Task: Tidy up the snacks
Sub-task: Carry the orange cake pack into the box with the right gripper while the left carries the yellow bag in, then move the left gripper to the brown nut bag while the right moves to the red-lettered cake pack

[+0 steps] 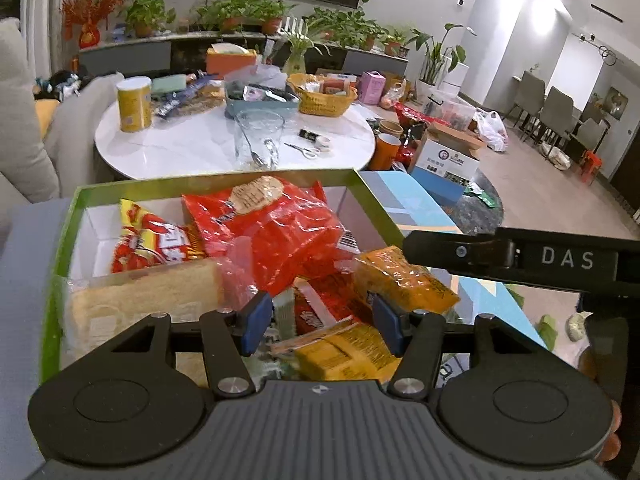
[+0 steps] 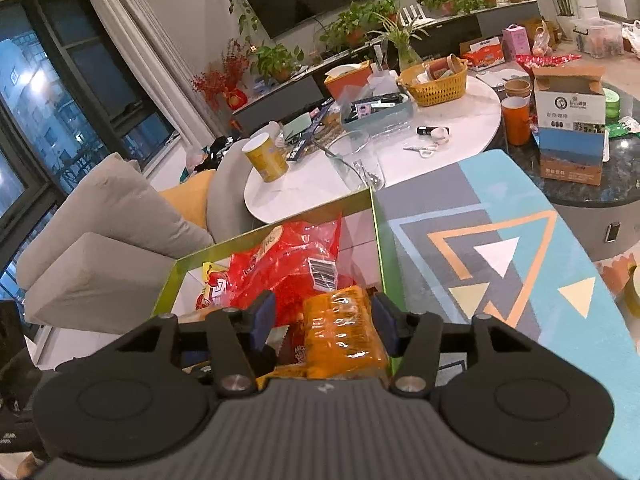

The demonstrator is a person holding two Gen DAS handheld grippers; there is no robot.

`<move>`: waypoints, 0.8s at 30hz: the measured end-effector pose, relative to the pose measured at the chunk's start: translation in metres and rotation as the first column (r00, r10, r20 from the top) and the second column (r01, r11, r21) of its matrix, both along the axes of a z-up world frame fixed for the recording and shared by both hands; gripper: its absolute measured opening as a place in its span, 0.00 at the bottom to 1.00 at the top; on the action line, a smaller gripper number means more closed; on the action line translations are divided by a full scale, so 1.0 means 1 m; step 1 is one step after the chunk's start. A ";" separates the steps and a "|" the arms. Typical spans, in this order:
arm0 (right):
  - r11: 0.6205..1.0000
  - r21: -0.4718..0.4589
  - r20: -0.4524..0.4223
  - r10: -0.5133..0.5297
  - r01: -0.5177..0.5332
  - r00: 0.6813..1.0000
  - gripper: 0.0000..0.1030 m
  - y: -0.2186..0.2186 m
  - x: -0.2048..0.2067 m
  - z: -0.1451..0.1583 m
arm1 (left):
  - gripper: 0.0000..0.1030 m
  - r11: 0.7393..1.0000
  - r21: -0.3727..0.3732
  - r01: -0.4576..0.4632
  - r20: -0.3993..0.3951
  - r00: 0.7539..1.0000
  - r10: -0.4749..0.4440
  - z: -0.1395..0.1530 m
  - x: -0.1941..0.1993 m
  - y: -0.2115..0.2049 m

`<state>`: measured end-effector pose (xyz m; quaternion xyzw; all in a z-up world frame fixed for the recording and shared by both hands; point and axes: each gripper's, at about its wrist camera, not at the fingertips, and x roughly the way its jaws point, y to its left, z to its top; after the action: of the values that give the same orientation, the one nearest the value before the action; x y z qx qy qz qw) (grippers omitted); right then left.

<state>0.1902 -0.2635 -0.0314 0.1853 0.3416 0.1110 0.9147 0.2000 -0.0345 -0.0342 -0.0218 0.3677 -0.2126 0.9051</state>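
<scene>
Two grippers, both over the green-rimmed box (image 1: pixel 66 236), both pointing down into it. My right gripper (image 2: pixel 324 322) has its pads apart with the orange cracker pack (image 2: pixel 344 332) sitting between them; I see a gap on the left pad side, so I read it as let go, not clamped. That pack lies at the near right corner of the box, against the right wall. My left gripper (image 1: pixel 322 326) is also apart, pads hovering over the near pile with a red wrapper (image 1: pixel 320 304) and a yellow pack (image 1: pixel 344 354) below them. I can't tell if either pad touches anything.

Step in hand, as I judge it: dropping snacks into the box, orange pack just placed. Next move calls for lifting the right gripper clear without dragging the pack, then fetching another snack. The pile is high at the near end, so later items should go to the far right, where the white floor of the box shows bare.

Box contents: big red bag (image 1: pixel 272 232) in the middle, red-and-yellow bag (image 1: pixel 148 240) at far left, pale wafer-like pack (image 1: pixel 148 300) at near left, orange and yellow packs near right.

Beyond the box, on the white round table (image 1: pixel 192 144): yellow canister (image 1: pixel 134 104), clear glass vessel (image 1: pixel 260 140), a yellow wicker basket (image 1: pixel 324 100) with small packets, scissors (image 1: pixel 306 151). A patterned mat (image 2: pixel 500 248) lies right of the box.
</scene>
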 end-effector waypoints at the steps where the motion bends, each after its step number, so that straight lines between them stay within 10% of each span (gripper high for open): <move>1: 1.000 -0.003 0.003 0.002 -0.002 1.000 0.59 0.001 -0.002 0.001 | 0.52 1.000 0.009 -0.004 0.012 1.000 0.004 0.002 -0.004 0.002; 24: 0.995 -0.081 0.052 0.069 -0.065 0.996 0.62 0.022 -0.068 0.016 | 0.67 0.987 0.125 -0.103 0.065 0.993 0.096 -0.001 -0.096 0.100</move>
<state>0.1224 -0.2420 -0.0149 0.1342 0.3264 0.1329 0.9262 0.1041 0.0651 -0.0348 0.0241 0.3521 -0.1437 0.9245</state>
